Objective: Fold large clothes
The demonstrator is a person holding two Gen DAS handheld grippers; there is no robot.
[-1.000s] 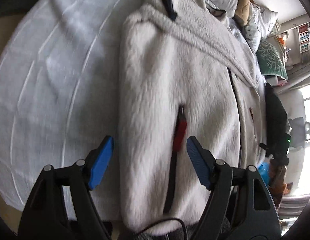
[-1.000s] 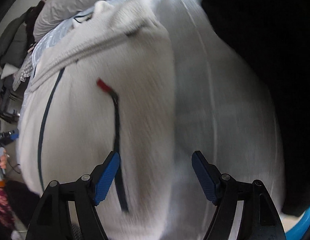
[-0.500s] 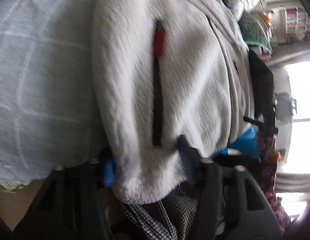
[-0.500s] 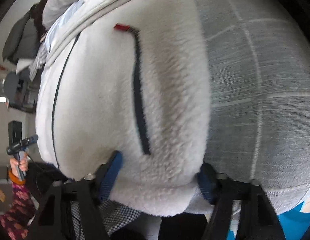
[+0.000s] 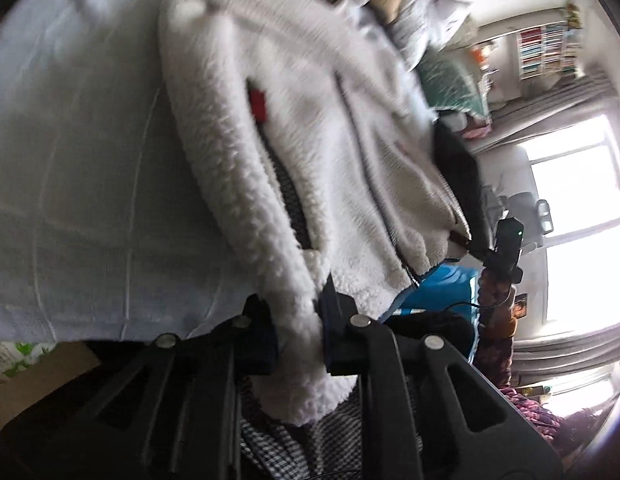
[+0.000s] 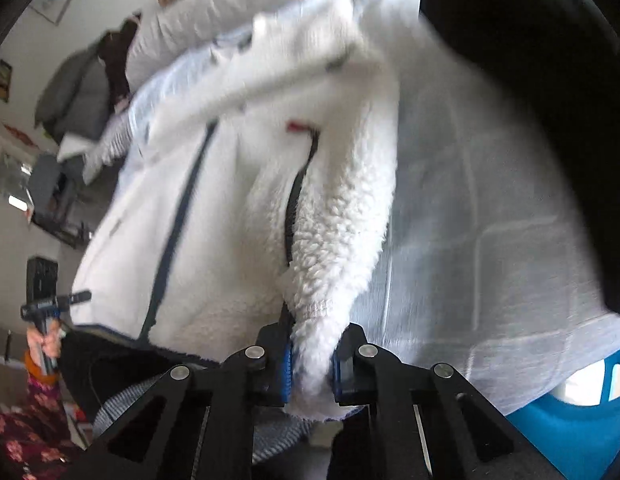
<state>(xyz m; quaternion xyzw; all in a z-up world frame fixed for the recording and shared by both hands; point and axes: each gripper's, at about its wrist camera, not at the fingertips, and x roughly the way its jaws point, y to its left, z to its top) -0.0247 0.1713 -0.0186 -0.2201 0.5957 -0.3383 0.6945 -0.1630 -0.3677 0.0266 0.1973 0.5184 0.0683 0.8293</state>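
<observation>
In the left wrist view, the left gripper [image 5: 298, 332] sits at the bottom centre of the frame. Its jaws have just been closing and now pinch a corner of the hem of the white fleece jacket [image 5: 294, 128] — the thick fabric fills the narrow gap between the pads. The jacket runs from this corner up toward the upper middle of the frame, and it lies on a pale bedspread [image 5: 78, 160] that fills the left half. A dark pocket zipper with a red tab [image 5: 257, 105] crosses the middle of the jacket. At the top right there are pillows [image 5: 426, 20] and a green cushion [image 5: 454, 84]; a bright window [image 5: 578, 220] is at the right edge.

In the right wrist view, the right gripper [image 6: 310, 360] is at the bottom centre. Its jaws have also just been closing, and the blue pads [image 6: 287, 364] now press on the other lower corner of the white fleece jacket [image 6: 230, 216]. The jacket spreads from the pads up and to the left, with a dark front zipper [image 6: 178, 220] and a second pocket zipper with a small red tab [image 6: 298, 126]. The pale bedspread [image 6: 490, 220] is at the right of the jacket. At the lower left edge a person's hand [image 6: 46, 340] holds a dark device — what the device is I cannot tell.
</observation>
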